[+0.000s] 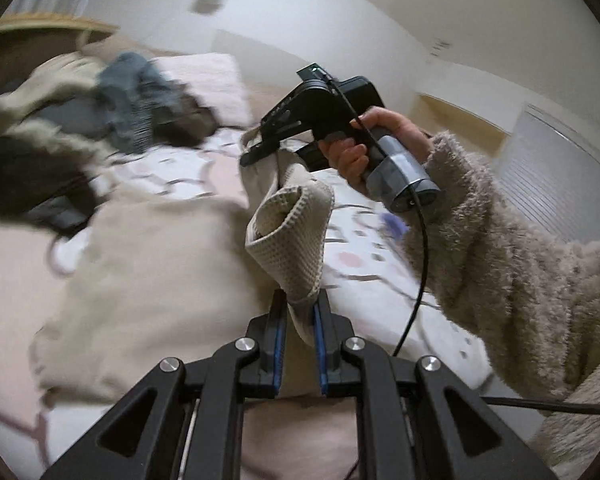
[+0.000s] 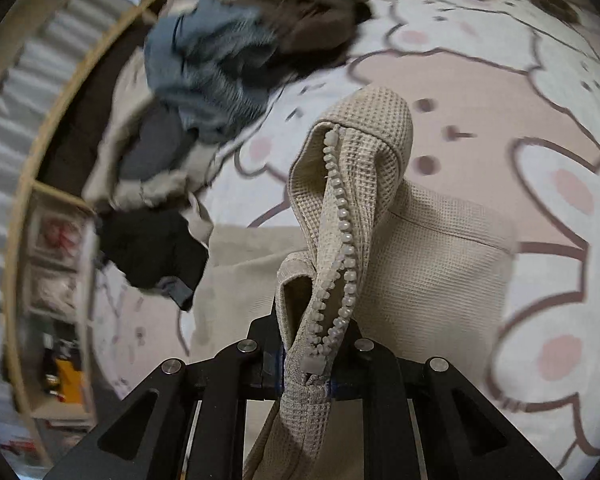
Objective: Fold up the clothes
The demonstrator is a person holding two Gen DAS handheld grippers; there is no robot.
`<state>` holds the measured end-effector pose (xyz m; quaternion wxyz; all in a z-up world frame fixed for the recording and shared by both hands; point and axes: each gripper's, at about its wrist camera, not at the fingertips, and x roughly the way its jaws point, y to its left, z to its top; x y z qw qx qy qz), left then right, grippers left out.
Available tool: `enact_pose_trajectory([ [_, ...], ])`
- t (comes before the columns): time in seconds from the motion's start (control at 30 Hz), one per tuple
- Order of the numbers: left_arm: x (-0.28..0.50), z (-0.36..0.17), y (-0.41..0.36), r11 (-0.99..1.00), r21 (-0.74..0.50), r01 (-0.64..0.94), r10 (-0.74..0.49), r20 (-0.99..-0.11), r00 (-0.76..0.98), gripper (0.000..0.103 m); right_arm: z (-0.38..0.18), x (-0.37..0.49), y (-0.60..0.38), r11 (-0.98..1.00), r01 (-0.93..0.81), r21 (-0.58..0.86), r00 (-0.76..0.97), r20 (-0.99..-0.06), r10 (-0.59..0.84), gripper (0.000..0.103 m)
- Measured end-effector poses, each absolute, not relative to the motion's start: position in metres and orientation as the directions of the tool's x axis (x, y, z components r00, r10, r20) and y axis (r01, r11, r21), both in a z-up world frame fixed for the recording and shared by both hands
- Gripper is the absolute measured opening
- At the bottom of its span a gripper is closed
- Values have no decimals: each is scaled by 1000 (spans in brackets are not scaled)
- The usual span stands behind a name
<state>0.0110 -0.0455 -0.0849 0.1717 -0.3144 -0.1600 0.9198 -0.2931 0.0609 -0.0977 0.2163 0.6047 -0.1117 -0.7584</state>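
Note:
A beige waffle-knit zip garment point(image 1: 148, 280) lies partly on the bed and is lifted at two points. At the bottom of the left wrist view, my left gripper point(image 1: 300, 312) is shut on a fold of its edge between the blue pads point(image 1: 278, 344). My right gripper point(image 1: 260, 148), in a person's hand point(image 1: 364, 148), is higher and further off, pinching another part of the garment. In the right wrist view the right gripper point(image 2: 304, 360) is shut on the zipper edge point(image 2: 340, 240), and the cloth rises in a loop in front of it.
A loose pile of grey-blue point(image 2: 204, 76), brown point(image 2: 308, 20) and black point(image 2: 152, 248) clothes lies on the bunny-print bedspread point(image 2: 500, 92) beyond the garment. A pink pillow point(image 1: 212, 80) is at the bed's head. A wooden shelf point(image 2: 60, 240) stands beside the bed. A cable point(image 1: 420, 264) hangs from the right gripper.

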Motion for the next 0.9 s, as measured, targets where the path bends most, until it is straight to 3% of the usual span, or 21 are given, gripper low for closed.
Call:
enact_pose_trajectory([
  [0.2,19,-115,-87,-903,-420,-92,346,-583,-735,13,-135,-298,-12,-916,201,348,-102,-922,-373,17],
  [0.73,41,-149,-125,-869,-492,50,309,-619,-722,13,-173,-289,-99,-928,294,229,-28,-968,-248,17],
  [0.77,41,-153,-127,-865,-497,60,309,-623,-718,13,-177,-290,-101,-931,291,221,-24,-971,-238,20],
  [0.83,41,-159,-130,-857,-509,80,308,-631,-712,13,-178,-288,-108,-923,306,234,-19,-967,-252,38],
  [0.9,41,-161,-133,-845,-528,89,318,-627,-711,13,-172,-285,-116,-902,329,278,-11,-954,-298,77],
])
